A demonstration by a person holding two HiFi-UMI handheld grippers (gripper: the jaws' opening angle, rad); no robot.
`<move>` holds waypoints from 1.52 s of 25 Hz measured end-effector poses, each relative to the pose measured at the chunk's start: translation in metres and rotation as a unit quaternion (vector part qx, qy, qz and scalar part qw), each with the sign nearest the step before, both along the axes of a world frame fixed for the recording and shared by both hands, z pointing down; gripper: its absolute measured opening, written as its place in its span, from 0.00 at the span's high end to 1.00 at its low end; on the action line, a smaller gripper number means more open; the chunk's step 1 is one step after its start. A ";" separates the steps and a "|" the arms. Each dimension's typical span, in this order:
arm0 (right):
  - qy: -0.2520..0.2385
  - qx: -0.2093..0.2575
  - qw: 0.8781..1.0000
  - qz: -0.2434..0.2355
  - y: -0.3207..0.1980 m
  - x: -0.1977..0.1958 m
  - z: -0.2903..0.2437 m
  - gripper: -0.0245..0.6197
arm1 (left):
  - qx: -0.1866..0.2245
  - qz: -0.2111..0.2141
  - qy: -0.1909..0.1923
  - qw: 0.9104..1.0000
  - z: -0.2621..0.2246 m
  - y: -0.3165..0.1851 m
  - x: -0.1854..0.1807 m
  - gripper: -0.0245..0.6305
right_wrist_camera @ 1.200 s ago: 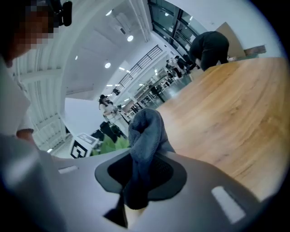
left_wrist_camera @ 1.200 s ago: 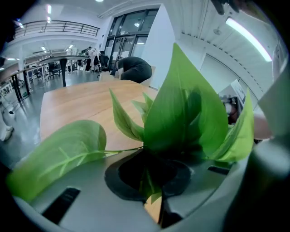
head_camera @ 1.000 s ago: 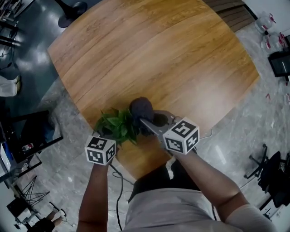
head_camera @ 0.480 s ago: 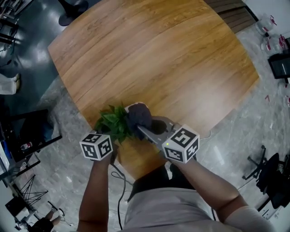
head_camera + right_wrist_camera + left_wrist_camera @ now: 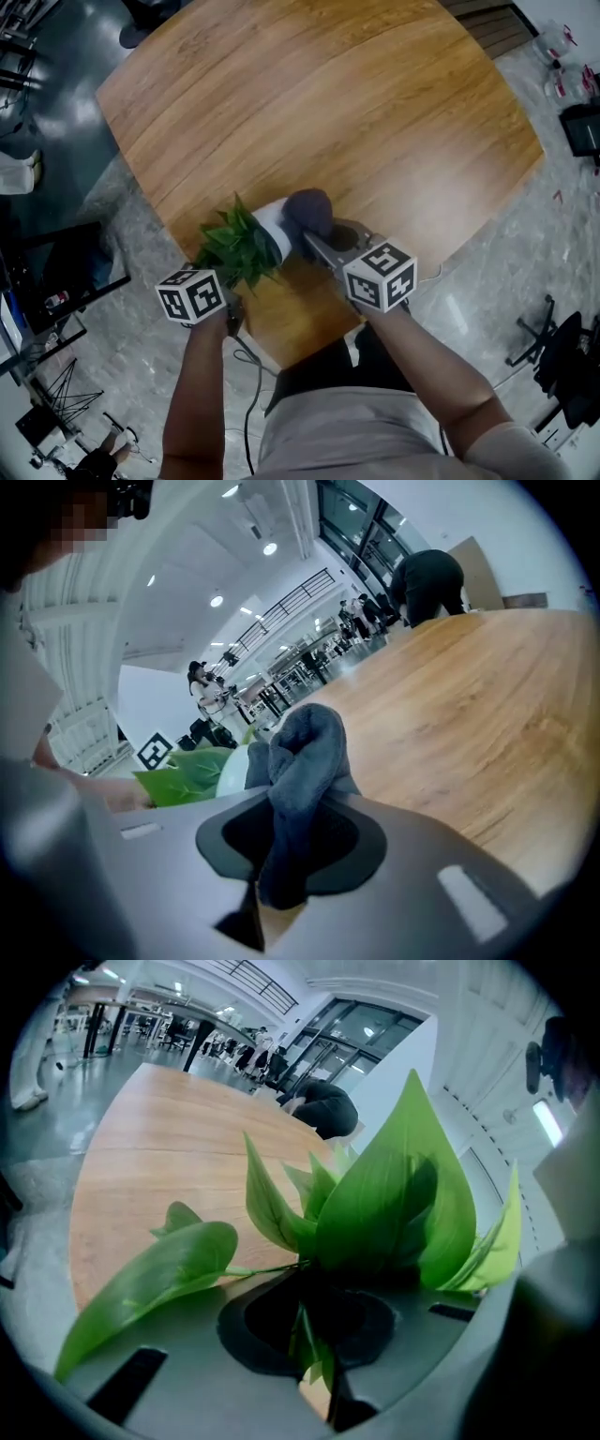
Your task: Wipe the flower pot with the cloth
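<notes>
Currently working at the near edge of the table [image 5: 375, 112], leaving the whole broad stretch of wood beyond it open, with grey floor [image 5: 122, 216] lying past the rim on either side. Pinching the plant [image 5: 234, 251] with the left gripper [image 5: 314, 1382], jaws standing narrow and closing on the stems at the base of the leaves. Holding the white flower pot [image 5: 267, 223] tipped onto its side just inside that edge, leaves pointing toward the left gripper. Clamping the dark grey cloth [image 5: 307, 211] in the right gripper [image 5: 267, 902], jaws nearly together on a bunched fold, the wad touching the pot's side. Showing the pot only as a pale sliver behind the cloth in the right gripper view; hiding it wholly behind leaves in the left gripper view; giving the tilt and the table's edges in the head view alone.
</notes>
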State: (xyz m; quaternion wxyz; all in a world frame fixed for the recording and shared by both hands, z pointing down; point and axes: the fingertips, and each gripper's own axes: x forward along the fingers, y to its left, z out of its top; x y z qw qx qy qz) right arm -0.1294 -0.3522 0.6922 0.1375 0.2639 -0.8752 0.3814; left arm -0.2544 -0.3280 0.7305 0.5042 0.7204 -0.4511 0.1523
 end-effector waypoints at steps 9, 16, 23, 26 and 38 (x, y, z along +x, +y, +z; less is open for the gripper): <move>-0.032 0.018 0.997 -0.063 0.036 -0.035 -0.036 0.85 | -0.052 -0.040 0.074 0.995 0.011 0.008 0.002 0.93; 0.012 -0.018 1.000 0.003 0.002 0.000 0.022 0.85 | -0.031 -0.028 0.048 0.998 0.013 0.000 -0.005 0.93; -0.035 0.010 0.997 -0.062 0.035 -0.036 -0.045 0.85 | -0.030 -0.005 0.026 0.999 0.001 0.002 -0.004 0.93; -0.015 -0.005 0.999 -0.029 0.019 -0.018 -0.017 0.85 | -0.026 0.007 0.020 0.999 -0.002 -0.001 -0.004 0.93; 0.018 -0.016 1.000 0.013 0.009 0.018 -0.005 0.85 | 0.016 0.112 -0.089 0.990 -0.034 -0.011 0.015 0.93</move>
